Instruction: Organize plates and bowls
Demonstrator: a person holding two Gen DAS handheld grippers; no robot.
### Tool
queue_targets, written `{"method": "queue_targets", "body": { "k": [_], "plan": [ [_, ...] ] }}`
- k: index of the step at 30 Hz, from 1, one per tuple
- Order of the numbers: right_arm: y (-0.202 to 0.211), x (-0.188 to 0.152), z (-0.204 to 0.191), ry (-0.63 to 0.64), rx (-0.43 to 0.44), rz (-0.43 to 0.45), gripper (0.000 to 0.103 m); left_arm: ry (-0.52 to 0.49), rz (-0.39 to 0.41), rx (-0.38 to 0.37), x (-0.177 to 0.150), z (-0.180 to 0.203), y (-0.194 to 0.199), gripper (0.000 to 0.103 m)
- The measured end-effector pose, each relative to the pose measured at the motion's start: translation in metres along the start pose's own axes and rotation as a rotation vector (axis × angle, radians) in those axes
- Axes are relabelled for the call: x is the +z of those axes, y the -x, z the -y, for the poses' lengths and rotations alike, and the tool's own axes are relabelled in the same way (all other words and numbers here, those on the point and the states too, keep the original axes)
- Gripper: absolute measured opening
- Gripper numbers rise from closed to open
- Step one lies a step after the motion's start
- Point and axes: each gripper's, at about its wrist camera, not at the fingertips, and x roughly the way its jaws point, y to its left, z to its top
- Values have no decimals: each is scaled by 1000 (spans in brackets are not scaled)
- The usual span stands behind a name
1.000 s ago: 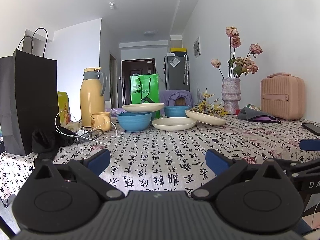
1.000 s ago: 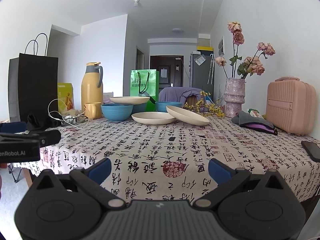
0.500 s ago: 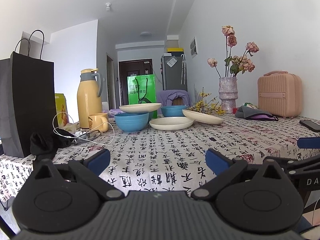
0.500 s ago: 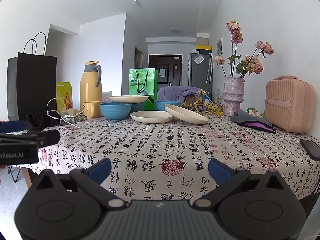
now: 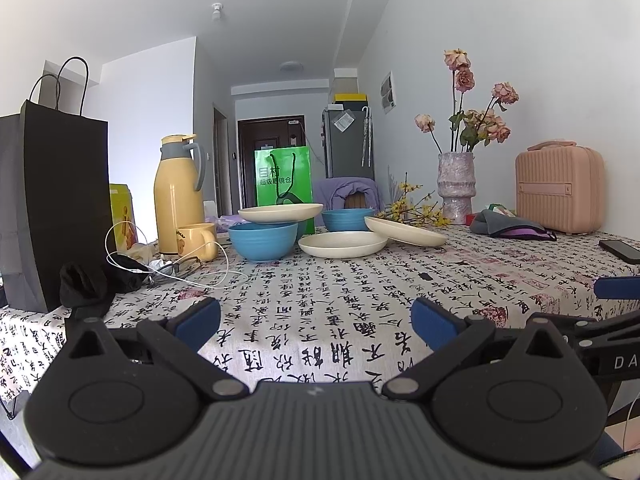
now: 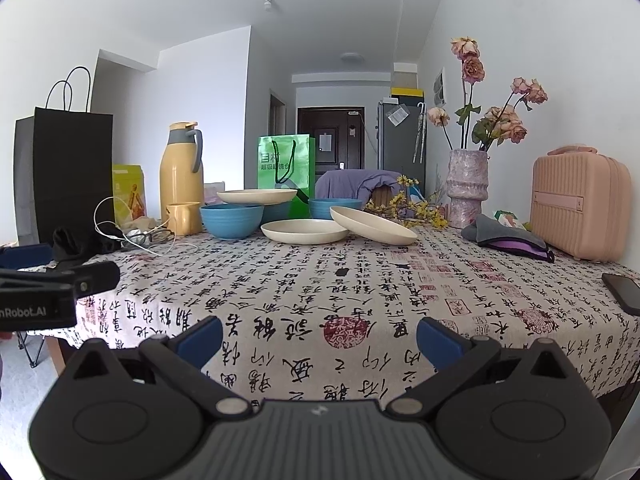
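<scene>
At the far side of the table stand a blue bowl [image 5: 262, 242] with a cream plate [image 5: 280, 213] resting on it, a flat cream plate [image 5: 342, 244], a tilted cream plate [image 5: 404, 231] leaning on it, and a second blue bowl [image 5: 347, 219] behind. The same set shows in the right wrist view: bowl [image 6: 231, 221], top plate [image 6: 256, 197], flat plate [image 6: 304, 231], tilted plate [image 6: 372, 225], rear bowl [image 6: 334, 208]. My left gripper [image 5: 316, 322] and right gripper [image 6: 320, 336] are open and empty at the near table edge, far from the dishes.
A black paper bag [image 5: 52, 208], yellow thermos [image 5: 178, 196], yellow mug [image 5: 198, 240], cables and glasses [image 5: 172, 266] crowd the left. A vase of flowers [image 5: 456, 188], pink case [image 5: 558, 192], grey pouch [image 5: 508, 226] and phone [image 5: 622, 250] lie on the right.
Both grippers have dropped slightly and tilted up, so the view sits lower over the near table edge. The jaws stay open and the dishes have not moved.
</scene>
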Motion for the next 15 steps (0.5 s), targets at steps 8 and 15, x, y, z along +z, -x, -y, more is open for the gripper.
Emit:
{"method": "queue_targets", "body": {
  "k": [8,15],
  "plan": [
    [0,-1,1,-6,4,-1,103,-1,1,-1,0,0,0,103],
    [0,0,1,-6,6,-1,103,-4,1,-4,0,1,0,103]
  ]
}}
